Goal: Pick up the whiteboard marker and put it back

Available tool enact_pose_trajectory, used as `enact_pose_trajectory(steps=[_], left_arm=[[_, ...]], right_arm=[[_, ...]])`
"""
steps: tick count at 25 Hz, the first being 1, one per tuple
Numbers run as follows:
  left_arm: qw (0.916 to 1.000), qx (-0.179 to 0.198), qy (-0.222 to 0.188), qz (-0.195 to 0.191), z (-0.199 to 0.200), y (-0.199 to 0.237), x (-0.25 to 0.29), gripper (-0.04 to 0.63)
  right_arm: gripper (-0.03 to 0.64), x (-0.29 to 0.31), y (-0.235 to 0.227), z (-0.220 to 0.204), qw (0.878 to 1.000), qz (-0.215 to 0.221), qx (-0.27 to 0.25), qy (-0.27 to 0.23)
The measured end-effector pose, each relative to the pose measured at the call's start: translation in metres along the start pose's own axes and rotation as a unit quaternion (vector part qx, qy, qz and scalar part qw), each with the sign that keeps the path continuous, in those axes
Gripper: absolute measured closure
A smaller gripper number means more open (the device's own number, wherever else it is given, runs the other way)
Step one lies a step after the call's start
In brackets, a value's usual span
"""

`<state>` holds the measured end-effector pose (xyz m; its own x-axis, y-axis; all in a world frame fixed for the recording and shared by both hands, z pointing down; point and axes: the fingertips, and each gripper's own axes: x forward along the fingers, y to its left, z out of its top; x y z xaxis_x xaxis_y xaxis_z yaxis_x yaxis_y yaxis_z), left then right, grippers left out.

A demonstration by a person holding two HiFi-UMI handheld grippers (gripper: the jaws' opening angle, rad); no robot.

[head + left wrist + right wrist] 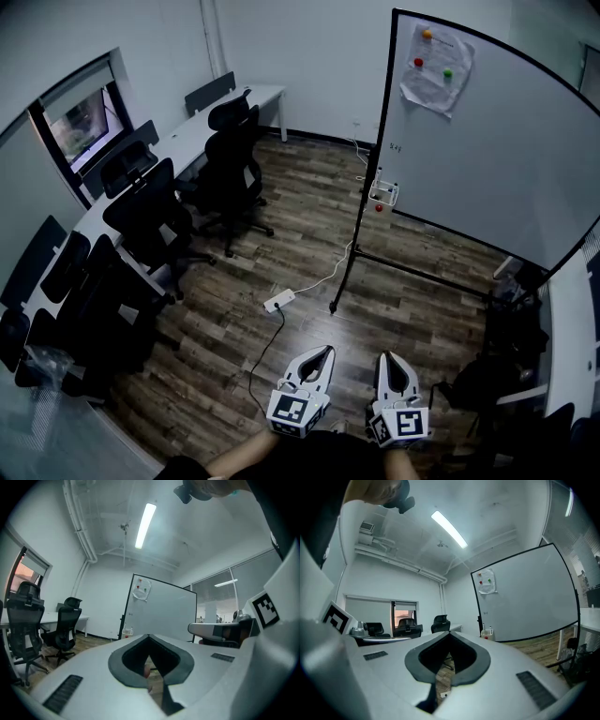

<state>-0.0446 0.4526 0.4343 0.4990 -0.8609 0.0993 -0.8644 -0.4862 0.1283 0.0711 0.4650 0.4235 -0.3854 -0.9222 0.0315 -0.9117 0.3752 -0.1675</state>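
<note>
My left gripper [328, 351] and right gripper [383, 356] are both closed and empty. The whiteboard marker [484, 629] seems to stand in the holder [384, 194] at the left edge of the whiteboard [487, 141], well apart from me. If I arrive with the jaws closed, I could knock it out.

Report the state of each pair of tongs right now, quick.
Left tongs: closed, holding nothing.
Right tongs: closed, holding nothing.

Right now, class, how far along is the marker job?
Nothing is done yet. The left gripper and right gripper are shut and empty, far from the whiteboard and its side holder. Left: approach, pick up the marker (too small to see), put it back.
</note>
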Motion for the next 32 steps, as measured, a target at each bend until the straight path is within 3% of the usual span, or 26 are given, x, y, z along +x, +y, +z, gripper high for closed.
enact_pose_trajectory(steps=[15,22,32], left_arm=[[0.9995,0.015,-0.001,0.028,-0.010,-0.032,0.012,0.588],[0.9988,-0.003,0.016,0.045,-0.011,-0.037,0.012,0.588],[0.9997,0.004,0.015,0.019,-0.017,-0.020,0.051,0.588]], right_arm=[[0.603,-0.018,-0.032,0.001,1.000,0.022,0.003,0.005],[0.603,-0.016,-0.040,-0.003,0.999,0.030,0.012,0.011],[0.603,0.020,-0.055,-0.006,1.000,0.016,0.018,0.013]])
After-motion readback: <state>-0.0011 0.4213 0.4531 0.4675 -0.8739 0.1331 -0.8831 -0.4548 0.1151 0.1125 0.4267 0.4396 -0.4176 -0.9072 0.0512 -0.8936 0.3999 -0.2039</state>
